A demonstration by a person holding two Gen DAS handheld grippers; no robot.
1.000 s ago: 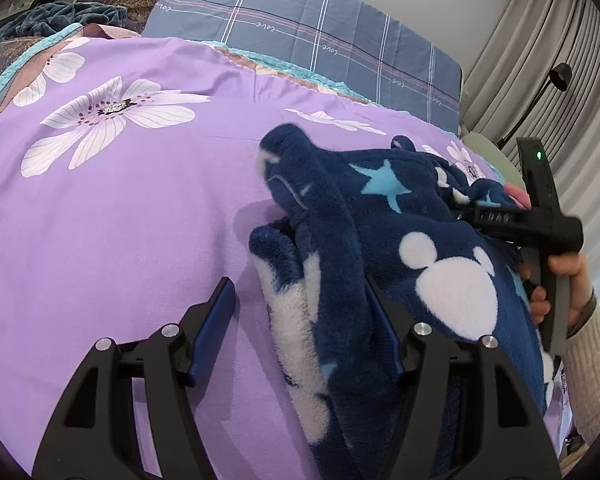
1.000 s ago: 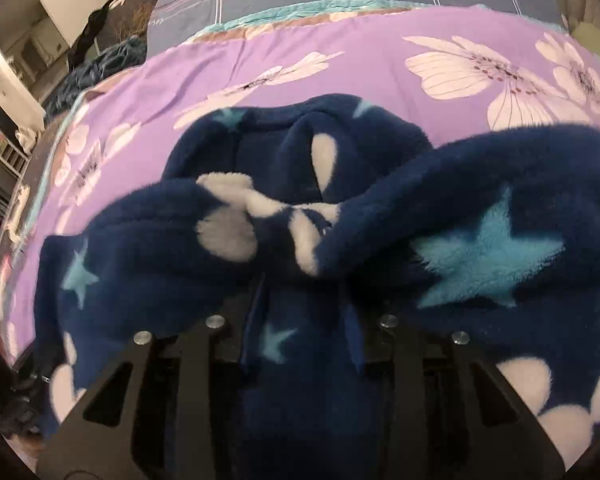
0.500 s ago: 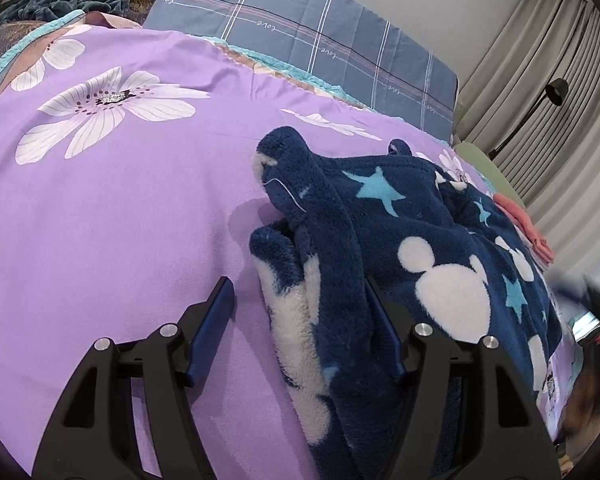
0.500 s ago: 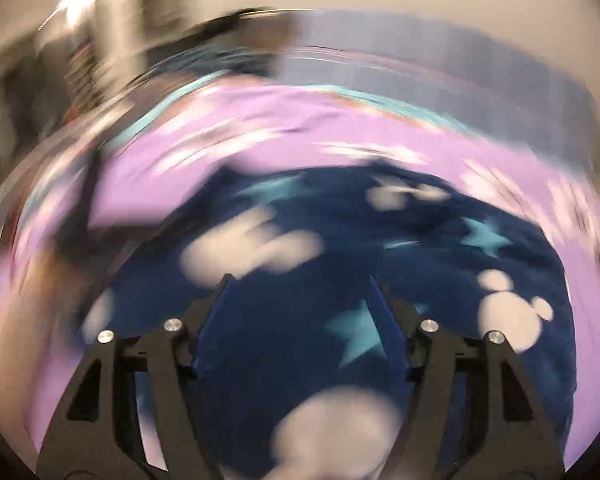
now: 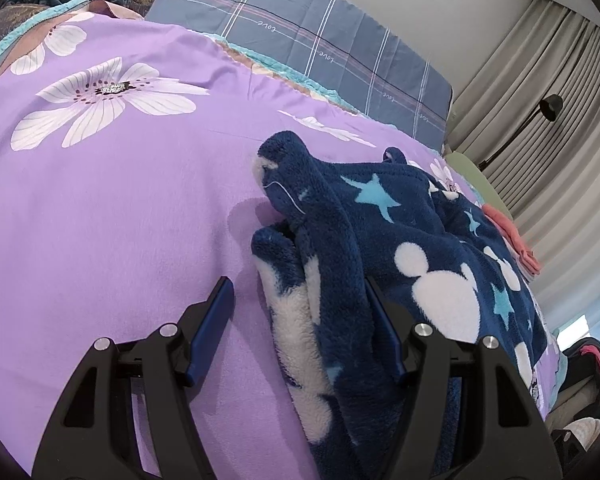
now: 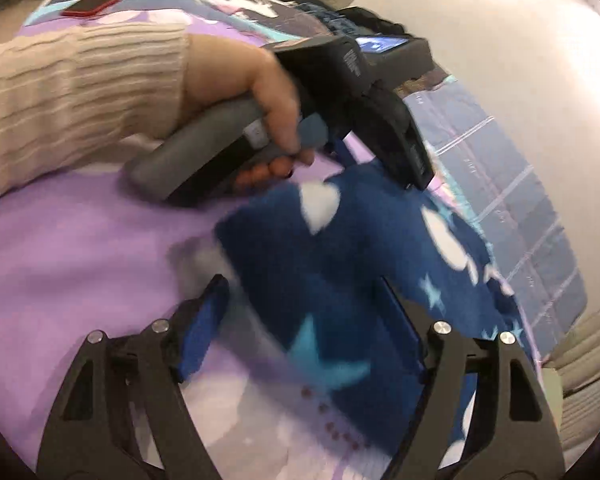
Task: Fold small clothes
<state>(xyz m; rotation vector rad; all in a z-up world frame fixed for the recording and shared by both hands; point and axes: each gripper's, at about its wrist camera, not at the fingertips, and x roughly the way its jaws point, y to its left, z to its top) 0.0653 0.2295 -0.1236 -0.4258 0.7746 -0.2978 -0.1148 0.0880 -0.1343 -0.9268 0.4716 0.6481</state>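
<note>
A navy fleece garment with white mouse heads and light blue stars lies bunched on the purple flowered bedspread. My left gripper is open. The garment's thick folded edge sits between its jaws against the right finger, and bare sheet shows beside the left finger. In the blurred right wrist view my right gripper hovers over the garment with its jaws opening, and the pads do not press on the cloth. Beyond it a hand in a beige ribbed sleeve holds the left tool's handle.
A blue plaid pillow lies at the head of the bed. A coral cloth sits past the garment on the right, near curtains and a floor lamp. A red phone rests on the bed's far corner.
My right gripper let go of the fleece fold, opened, and swung away while rolling; it has left the left wrist view. The garment settled lower. The left gripper stayed put.
</note>
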